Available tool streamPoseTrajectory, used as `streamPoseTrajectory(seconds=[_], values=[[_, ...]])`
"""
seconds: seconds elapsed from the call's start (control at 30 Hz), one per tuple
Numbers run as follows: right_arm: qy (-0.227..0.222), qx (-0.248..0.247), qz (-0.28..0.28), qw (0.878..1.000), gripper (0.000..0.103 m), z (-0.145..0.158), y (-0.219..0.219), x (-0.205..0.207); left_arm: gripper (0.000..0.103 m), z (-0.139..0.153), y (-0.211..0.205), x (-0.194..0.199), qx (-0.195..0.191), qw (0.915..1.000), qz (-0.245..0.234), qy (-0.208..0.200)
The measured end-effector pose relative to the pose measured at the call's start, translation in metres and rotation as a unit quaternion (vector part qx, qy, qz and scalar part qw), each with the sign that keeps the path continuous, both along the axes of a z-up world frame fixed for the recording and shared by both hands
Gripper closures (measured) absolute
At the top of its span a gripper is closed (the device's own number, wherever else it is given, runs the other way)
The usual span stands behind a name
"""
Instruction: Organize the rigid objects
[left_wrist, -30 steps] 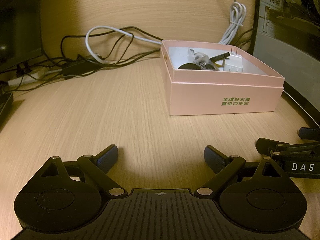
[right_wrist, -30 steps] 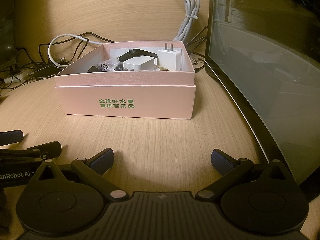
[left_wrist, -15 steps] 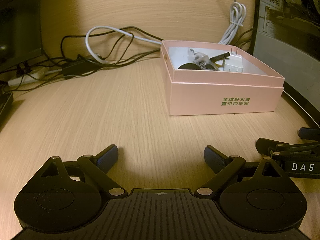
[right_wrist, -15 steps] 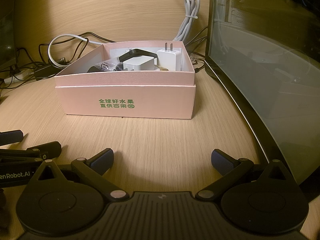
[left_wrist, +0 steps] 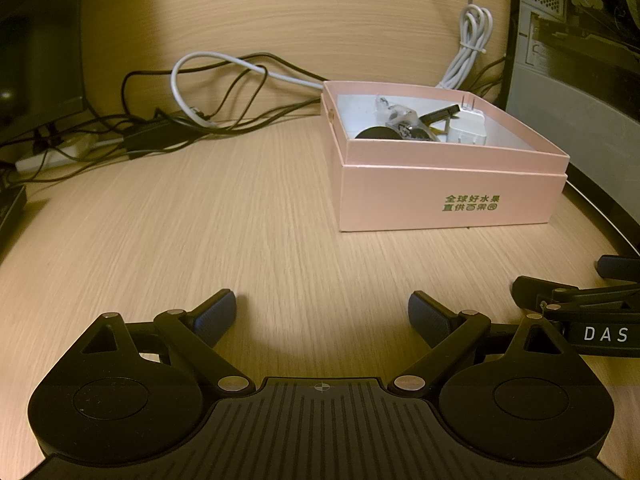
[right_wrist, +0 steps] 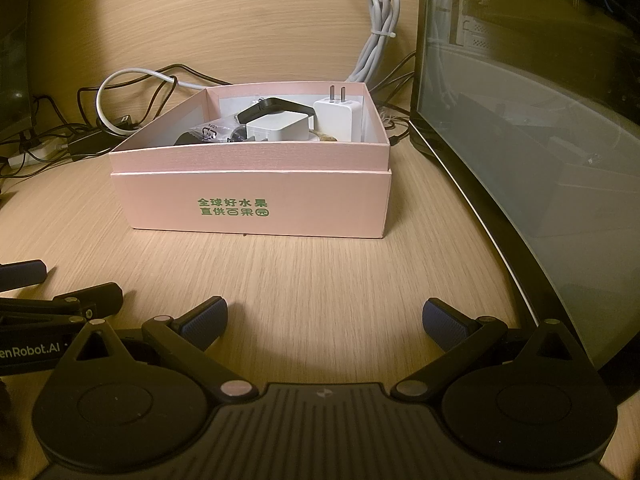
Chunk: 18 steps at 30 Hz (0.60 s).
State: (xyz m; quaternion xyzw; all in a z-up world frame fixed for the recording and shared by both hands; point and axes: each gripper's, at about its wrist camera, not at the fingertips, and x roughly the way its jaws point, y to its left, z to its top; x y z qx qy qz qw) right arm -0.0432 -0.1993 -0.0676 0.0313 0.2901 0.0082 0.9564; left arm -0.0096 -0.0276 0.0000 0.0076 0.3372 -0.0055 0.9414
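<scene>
**benchrat:** So where are we at? The left gripper [left_wrist: 322, 312] has its jaws spread wide with nothing between them, just bare desk [left_wrist: 200, 220]. The right gripper [right_wrist: 324, 316] is the same: wide open, empty, low over the wood, right beside the left one.

**umi_fan:** Yep, and I don't see anything loose on the desk to grab. All the rigid stuff sits inside the pink box [right_wrist: 256, 204], which is ahead of the right gripper and off to the right of the left one. There's a white plug charger [right_wrist: 340, 116] standing prongs-up against the back wall, a white adapter block [right_wrist: 276, 128] in front of it, a black strap-looking thing [right_wrist: 276, 105] arching over that, and a clear baggie of small parts [right_wrist: 212, 133] on the left.

**benchrat:** So my guess is it's either done or the next pick comes out of the box. If it's a pick, I'd use the right one, since it's lined up already.

**umi_fan:** Agreed. Come in from above, clear the front rim, and take the charger by its flat sides, not the prongs. It's tight against the wall, so there isn't much finger room. Also watch the computer case [right_wrist: 520, 140] on the right and the cable tangle [left_wrist: 208, 100] behind.
</scene>
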Motion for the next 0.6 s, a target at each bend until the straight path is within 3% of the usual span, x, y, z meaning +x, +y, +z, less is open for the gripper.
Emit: streamPoseTrajectory(seconds=[0.6], values=[[0.000,0.000,0.000,1.000,0.000,-0.0001,0.0000,0.0000,0.007,0.0003,0.0007,0.0000,-0.002,1.0000,-0.001,0.000]])
